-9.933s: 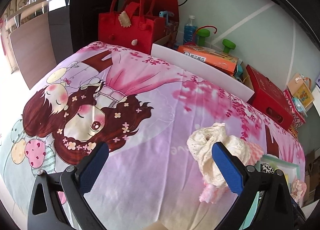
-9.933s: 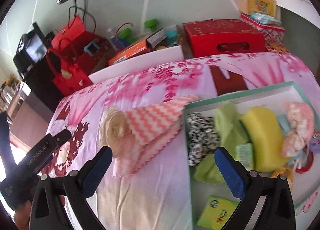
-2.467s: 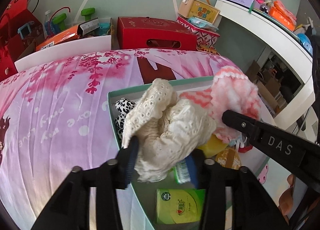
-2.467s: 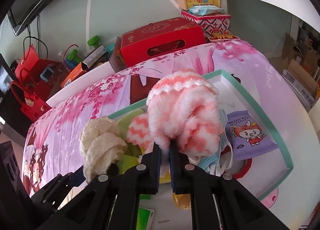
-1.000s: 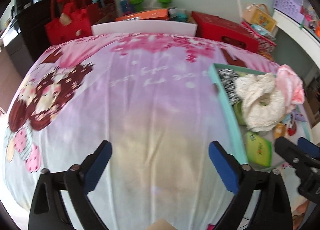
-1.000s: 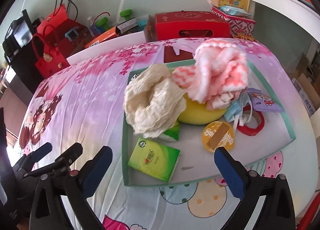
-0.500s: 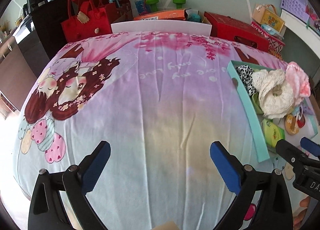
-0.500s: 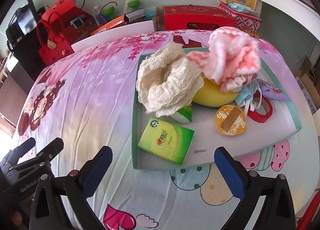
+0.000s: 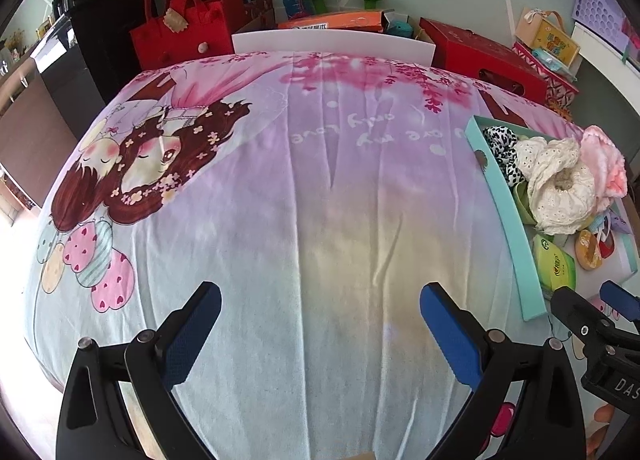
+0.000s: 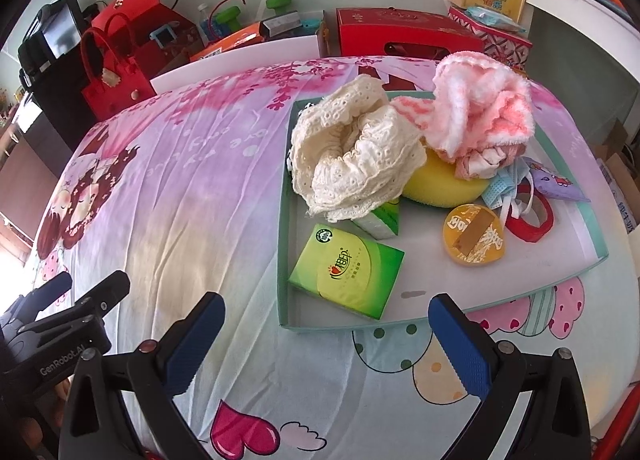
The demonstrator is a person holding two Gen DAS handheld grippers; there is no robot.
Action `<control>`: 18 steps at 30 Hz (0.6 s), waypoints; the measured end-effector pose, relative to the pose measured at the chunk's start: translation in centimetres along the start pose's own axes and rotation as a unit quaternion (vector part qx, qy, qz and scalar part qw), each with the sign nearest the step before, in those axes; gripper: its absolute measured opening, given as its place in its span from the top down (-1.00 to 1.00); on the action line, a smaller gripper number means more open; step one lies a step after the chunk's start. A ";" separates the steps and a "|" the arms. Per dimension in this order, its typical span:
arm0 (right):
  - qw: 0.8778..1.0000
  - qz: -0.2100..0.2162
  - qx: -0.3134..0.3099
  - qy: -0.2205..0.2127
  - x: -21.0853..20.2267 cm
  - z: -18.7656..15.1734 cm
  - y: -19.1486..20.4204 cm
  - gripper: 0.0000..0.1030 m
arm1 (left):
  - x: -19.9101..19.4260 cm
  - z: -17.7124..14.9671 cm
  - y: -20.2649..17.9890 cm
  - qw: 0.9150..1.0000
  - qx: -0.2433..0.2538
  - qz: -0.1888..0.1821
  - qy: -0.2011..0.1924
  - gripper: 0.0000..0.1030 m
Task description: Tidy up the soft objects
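While both grippers hang spread wide and empty, soft items sit in the tray (image 10: 285, 220).
Cream lace cloth (image 10: 352, 156) and pink knit (image 10: 480, 116) pile at 12 o'clock from the right gripper (image 10: 324, 340); the left gripper (image 9: 320, 326) hovers over the bedsheet (image 9: 304, 188).

Yellow sponge (image 10: 444, 184): I only get its near edge; the cream lace cloth (image 10: 352, 156) and pink knit cloth (image 10: 480, 116) sit on top of the rest.
Small green pack (image 10: 380, 218): its far end is tucked under the lace cloth.
Spotted fabric (image 9: 500, 148): I see it from the left wrist only; in the right view the lace covers it.
Left gripper (image 10: 76, 292): cut off by the left edge in the right view.
Right gripper (image 9: 592, 304): runs out at the right edge in the left view.
Tray (image 10: 285, 220) far wall: mostly hidden behind the cloths.
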State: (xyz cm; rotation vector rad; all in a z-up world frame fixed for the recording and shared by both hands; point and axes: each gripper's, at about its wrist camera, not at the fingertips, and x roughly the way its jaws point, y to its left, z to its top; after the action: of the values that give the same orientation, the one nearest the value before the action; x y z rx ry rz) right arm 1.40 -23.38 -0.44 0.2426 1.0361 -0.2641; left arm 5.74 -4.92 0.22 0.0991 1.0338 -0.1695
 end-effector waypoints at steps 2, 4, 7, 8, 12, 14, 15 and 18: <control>1.000 0.001 0.000 0.001 0.1 0.0 0.0 -1.00 | 0.1 0.0 0.0 1.000 0.000 0.002 0.000 -0.93; 1.000 0.002 0.000 0.001 0.1 0.0 0.0 -1.00 | 0.1 0.0 0.0 1.000 0.001 0.012 0.000 -0.93; 1.000 0.004 -0.001 0.001 0.3 0.0 0.0 -1.00 | 0.1 0.0 -0.1 1.000 0.004 0.014 -0.001 -0.93; 1.000 0.005 -0.001 0.002 0.4 0.0 0.0 -1.00 | 0.1 0.0 -0.1 1.000 0.005 0.014 -0.002 -0.93; 1.000 0.008 -0.003 0.008 0.9 0.0 0.1 -1.00 | 0.3 0.1 -0.2 1.000 0.008 0.015 -0.001 -0.93; 1.000 0.008 -0.004 0.009 1.0 0.0 0.1 -1.00 | 0.4 0.1 -0.2 1.000 0.008 0.019 0.000 -0.94; 1.000 0.008 -0.004 0.009 1.1 0.0 0.1 -1.00 | 0.4 0.1 -0.2 1.000 0.009 0.021 0.000 -0.93; 1.000 0.010 -0.003 0.009 1.1 0.0 0.0 -1.00 | 0.7 0.1 -0.4 1.000 0.013 0.027 0.005 -0.93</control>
State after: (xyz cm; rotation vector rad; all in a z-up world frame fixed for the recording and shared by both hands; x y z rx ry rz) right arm 1.95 -23.47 -1.43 0.2496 1.0523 -0.2413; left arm 6.08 -5.42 -0.32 0.1516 1.0389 -0.1337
